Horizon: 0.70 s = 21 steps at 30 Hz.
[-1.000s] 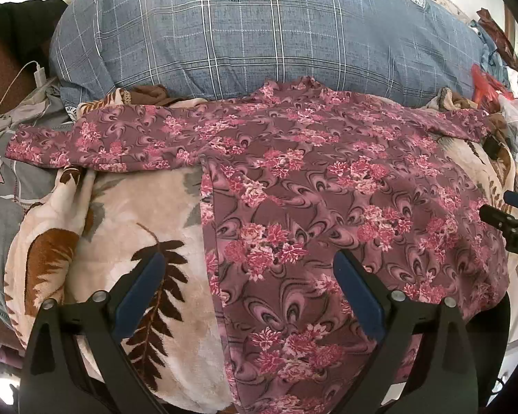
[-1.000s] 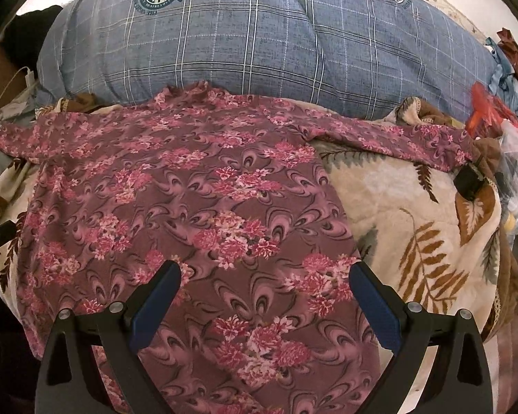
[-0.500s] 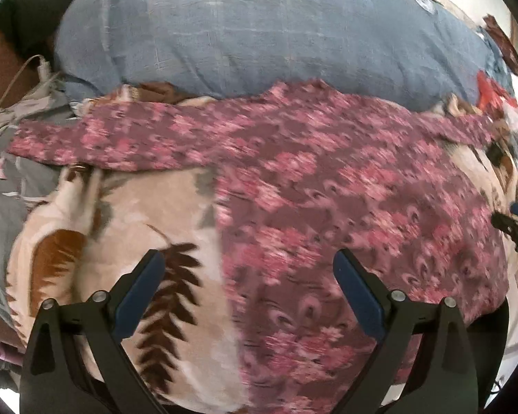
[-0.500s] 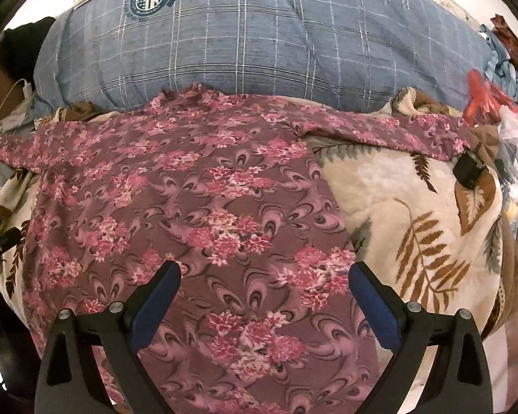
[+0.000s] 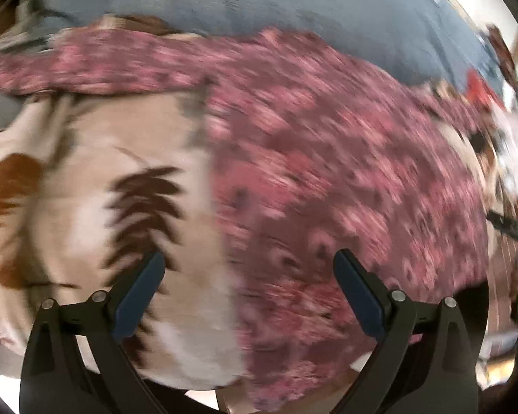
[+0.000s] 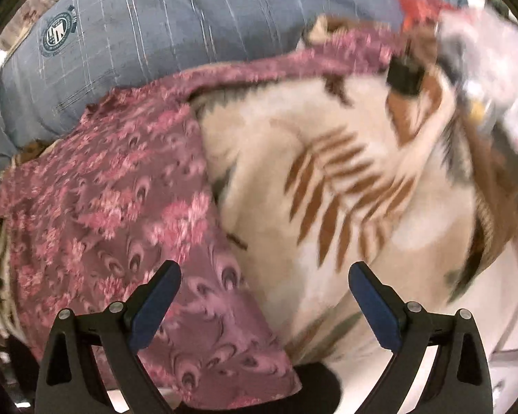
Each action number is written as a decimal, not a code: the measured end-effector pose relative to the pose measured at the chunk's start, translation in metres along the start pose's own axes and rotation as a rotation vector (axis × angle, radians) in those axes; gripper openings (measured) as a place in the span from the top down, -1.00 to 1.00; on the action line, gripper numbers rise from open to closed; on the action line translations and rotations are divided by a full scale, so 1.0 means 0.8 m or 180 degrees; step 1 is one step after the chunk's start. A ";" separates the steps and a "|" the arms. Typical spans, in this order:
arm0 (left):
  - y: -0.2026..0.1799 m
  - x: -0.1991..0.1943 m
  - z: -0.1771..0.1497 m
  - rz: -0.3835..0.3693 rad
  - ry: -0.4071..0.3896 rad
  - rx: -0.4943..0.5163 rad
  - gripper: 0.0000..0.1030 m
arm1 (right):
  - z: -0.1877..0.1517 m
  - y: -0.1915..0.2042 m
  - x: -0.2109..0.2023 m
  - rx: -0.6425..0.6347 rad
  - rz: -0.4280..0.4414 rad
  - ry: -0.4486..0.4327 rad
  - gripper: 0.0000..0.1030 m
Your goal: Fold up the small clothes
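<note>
- My left gripper (image 5: 248,272) is spread wide with nothing between its blue pads; the left pad is over the blanket (image 5: 86,179), the right pad over the shirt (image 5: 328,158).
- My right gripper (image 6: 264,286) is also wide open and empty, straddling the shirt's (image 6: 103,200) side edge, with the blanket (image 6: 345,158) under its right pad.
- The pink flowered shirt lies spread flat on the cream blanket with brown leaves. In the left view, one sleeve reaches toward 10 o'clock; in the right view, the other sleeve runs toward 1 o'clock.
- A blue checked pillow (image 6: 172,24) sits at 12 o'clock, just behind the shirt's collar.
- Both views are blurred, the left one more heavily, so the cluttered things at 2 o'clock cannot be made out.
</note>
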State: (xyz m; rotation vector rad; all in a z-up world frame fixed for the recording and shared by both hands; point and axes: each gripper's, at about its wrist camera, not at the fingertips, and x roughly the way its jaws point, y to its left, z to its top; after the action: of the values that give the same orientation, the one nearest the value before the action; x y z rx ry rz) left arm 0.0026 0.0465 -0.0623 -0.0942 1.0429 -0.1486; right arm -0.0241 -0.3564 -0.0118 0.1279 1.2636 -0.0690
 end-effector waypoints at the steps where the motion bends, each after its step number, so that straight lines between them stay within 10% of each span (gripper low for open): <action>1: -0.009 0.004 -0.001 -0.0042 0.0025 0.0063 -0.76 | -0.004 0.001 0.008 -0.0042 0.0060 0.0073 -0.88; 2: -0.017 0.006 -0.004 -0.0103 0.0035 0.0118 -0.55 | -0.006 0.004 0.013 -0.0078 0.0086 0.0129 -0.86; 3: -0.022 0.007 -0.004 -0.0160 0.0066 0.0166 0.16 | -0.011 0.009 0.021 -0.0189 0.0103 0.0204 -0.81; 4: -0.027 0.010 -0.003 -0.0185 0.0124 0.0238 0.86 | -0.014 0.014 0.025 -0.0283 0.0083 0.0262 -0.52; 5: -0.028 0.009 -0.001 -0.0139 0.0142 0.0273 0.95 | -0.018 0.021 0.030 -0.0426 0.0107 0.0341 -0.05; 6: -0.024 0.005 0.003 -0.0169 0.0135 0.0242 0.95 | -0.020 0.024 0.028 -0.0516 0.0118 0.0316 0.13; 7: -0.018 -0.002 0.006 -0.0238 0.0136 0.0167 0.95 | -0.020 0.029 0.022 -0.0618 0.0138 0.0285 0.83; 8: -0.011 -0.010 0.008 -0.0311 0.0128 0.0076 0.95 | -0.018 0.031 0.013 -0.0665 0.0230 0.0301 0.94; 13: 0.022 -0.056 0.005 -0.0246 -0.0002 -0.0095 0.95 | -0.011 0.007 -0.060 -0.0379 0.0766 -0.0107 0.94; 21: 0.035 -0.031 -0.004 -0.0164 0.0197 -0.0151 0.94 | -0.019 -0.008 0.004 -0.0196 0.0226 0.0425 0.82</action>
State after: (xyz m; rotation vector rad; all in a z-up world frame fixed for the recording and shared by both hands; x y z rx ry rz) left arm -0.0101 0.0786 -0.0470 -0.1603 1.1063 -0.1745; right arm -0.0378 -0.3610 -0.0199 0.1258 1.3918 0.0403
